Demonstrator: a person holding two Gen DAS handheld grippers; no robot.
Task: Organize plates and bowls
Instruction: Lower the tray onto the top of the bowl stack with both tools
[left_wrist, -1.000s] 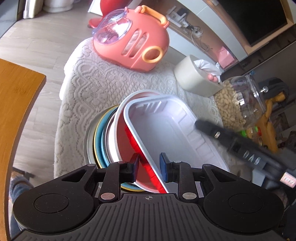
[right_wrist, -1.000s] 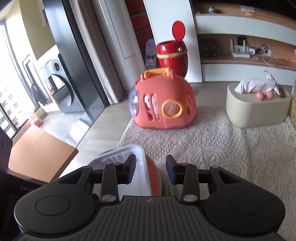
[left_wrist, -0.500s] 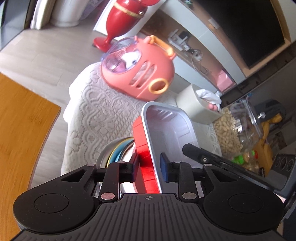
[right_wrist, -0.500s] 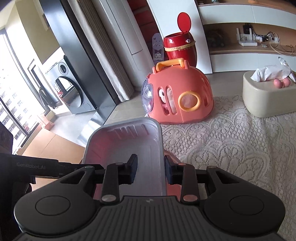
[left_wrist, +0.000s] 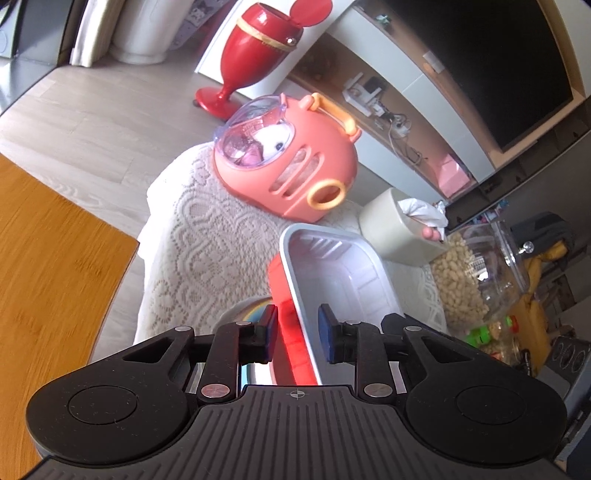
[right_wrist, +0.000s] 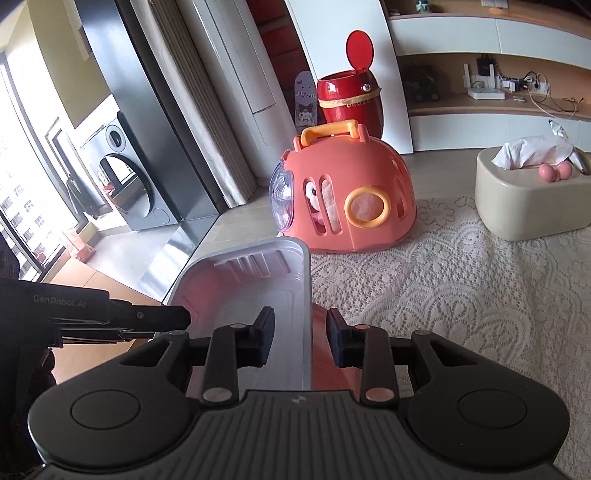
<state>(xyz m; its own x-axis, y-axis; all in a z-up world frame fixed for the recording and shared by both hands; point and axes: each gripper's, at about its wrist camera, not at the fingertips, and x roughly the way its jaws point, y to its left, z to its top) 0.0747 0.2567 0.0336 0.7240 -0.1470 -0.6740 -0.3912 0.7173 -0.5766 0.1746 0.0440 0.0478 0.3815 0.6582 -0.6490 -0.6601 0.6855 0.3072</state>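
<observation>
A rectangular tray (left_wrist: 340, 280), white inside and red outside, hangs tilted above the lace-covered table. My left gripper (left_wrist: 297, 332) is shut on the tray's near wall, one pad on the red outside and one on the white inside. Just left of the tray and below it, the rim of a stack of bowls and plates (left_wrist: 251, 306) peeks out, mostly hidden. In the right wrist view my right gripper (right_wrist: 301, 338) is shut on the opposite long rim of the same tray (right_wrist: 251, 284). The left gripper's fingers (right_wrist: 147, 319) reach in from the left.
A pink pet carrier (left_wrist: 288, 170) stands at the far end of the lace cloth (left_wrist: 199, 240). A beige tissue box (left_wrist: 395, 232) and a clear jar of peanuts (left_wrist: 465, 277) sit to the right. A wooden tabletop (left_wrist: 55, 258) lies to the left across a floor gap.
The tray has come up off the stack, held more steeply, and the stack has dropped almost out of sight. My right gripper has closed onto the tray's rim. The left gripper rose.
</observation>
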